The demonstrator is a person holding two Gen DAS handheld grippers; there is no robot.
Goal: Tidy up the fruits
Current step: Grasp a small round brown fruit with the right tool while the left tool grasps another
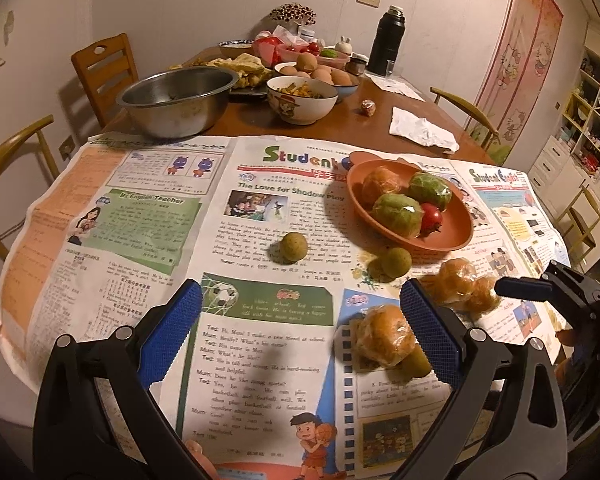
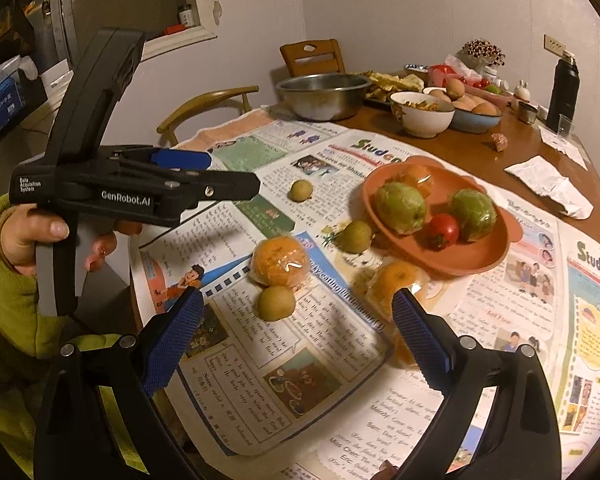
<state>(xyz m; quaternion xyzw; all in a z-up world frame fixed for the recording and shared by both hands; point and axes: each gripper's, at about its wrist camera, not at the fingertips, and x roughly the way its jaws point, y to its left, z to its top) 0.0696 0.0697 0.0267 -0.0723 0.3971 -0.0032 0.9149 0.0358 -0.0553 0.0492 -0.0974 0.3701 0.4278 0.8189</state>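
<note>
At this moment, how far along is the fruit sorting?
Partly done: the orange plate holds four fruits. Nothing is in hand; the left claw and right claw are both open. Left: wrapped oranges and small green fruits lie on the newspaper.

A home dining room: a wooden table [image 1: 412, 112] with wooden chairs [image 1: 104, 68], bowls of eggs [image 1: 320, 74] and leftovers, a thermos [image 1: 388, 40], and a cartoon-cat door curtain [image 1: 520, 60].

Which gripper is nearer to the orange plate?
Right, though only narrowly. The right gripper hangs open over the wrapped oranges just short of the orange plate; the left gripper, also open, sits farther back over the newspaper.
</note>
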